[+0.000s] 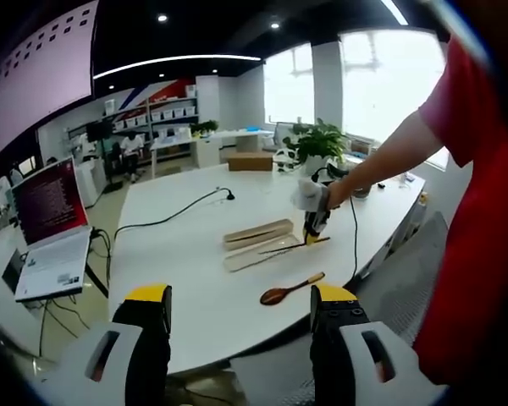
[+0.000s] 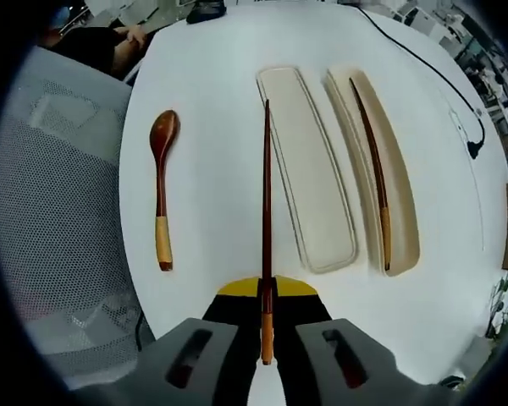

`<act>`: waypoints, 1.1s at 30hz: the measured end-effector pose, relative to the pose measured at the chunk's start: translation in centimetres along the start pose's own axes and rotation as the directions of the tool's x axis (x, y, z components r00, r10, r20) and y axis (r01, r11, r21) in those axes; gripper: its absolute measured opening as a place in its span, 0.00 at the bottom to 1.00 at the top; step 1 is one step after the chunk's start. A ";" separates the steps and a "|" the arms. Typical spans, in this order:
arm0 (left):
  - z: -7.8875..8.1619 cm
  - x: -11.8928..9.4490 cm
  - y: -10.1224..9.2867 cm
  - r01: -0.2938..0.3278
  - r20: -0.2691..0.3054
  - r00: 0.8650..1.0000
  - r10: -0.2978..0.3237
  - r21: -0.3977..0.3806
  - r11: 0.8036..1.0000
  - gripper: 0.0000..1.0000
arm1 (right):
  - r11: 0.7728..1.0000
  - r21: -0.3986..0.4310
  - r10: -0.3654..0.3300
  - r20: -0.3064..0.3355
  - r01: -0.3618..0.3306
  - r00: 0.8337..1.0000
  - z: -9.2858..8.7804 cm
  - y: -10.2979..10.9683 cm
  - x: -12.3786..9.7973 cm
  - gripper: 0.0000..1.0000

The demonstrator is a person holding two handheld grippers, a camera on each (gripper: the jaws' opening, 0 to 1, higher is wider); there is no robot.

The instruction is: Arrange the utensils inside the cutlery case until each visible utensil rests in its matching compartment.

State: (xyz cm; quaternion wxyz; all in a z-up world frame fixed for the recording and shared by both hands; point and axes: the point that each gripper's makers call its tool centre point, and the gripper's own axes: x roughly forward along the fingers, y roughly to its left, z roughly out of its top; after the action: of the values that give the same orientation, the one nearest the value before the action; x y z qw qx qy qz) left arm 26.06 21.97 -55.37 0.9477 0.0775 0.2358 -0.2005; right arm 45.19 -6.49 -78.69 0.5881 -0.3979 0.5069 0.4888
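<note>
In the right gripper view our right gripper (image 2: 266, 326) sits bottom centre, jaws clenched on a dark chopstick (image 2: 266, 211) w/ a pale handle end. The stick runs straight up the frame from the jaws, tip near the left edge of the case lid (image 2: 305, 169). That lid, flat and cream, lies centre-right on the white table (image 2: 212, 76). Just right of it is the cutlery case (image 2: 402, 194), deeper tray, w/ a second chopstick (image 2: 372, 169) lying lengthwise inside. The wooden spoon (image 2: 162, 182) is left of centre on the bare table, bowl toward the top of frame, well apart from the case.

In the left gripper view our left gripper (image 1: 241, 326) is at the bottom, jaws spread wide, holding nothing, hanging off the near table edge. Mid-frame we see the spoon (image 1: 289, 290), and beyond it the case and lid (image 1: 258, 241). The other gripper (image 1: 316, 222) is right of them in a person's hand (image 1: 332, 193). A laptop (image 1: 51, 228) stands at left, a potted plant (image 1: 317, 144) upper centre-right.
</note>
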 end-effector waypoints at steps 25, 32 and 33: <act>0.0 0.3 0.2 -0.013 -0.008 1.000 0.013 -0.013 1.000 0.68 | 0.996 -0.089 -0.018 -0.059 0.013 0.998 2.8 -5.3 -3.2 0.00; 0.3 -0.2 0.3 -0.029 0.003 1.000 0.029 -0.048 0.998 0.68 | 0.998 -0.065 -0.012 -0.025 0.010 1.000 4.9 -7.5 -5.1 0.00; 0.3 -0.2 0.4 -0.032 0.002 0.999 0.032 -0.047 0.998 0.68 | 0.998 -0.067 -0.013 -0.025 0.011 1.000 5.0 -7.7 -5.2 0.00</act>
State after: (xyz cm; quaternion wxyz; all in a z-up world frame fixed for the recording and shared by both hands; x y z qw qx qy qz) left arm 26.18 22.31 -54.94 0.9527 0.0589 0.2380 -0.1798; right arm 53.72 -4.14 -72.95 0.5708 -0.4266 0.4954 0.4968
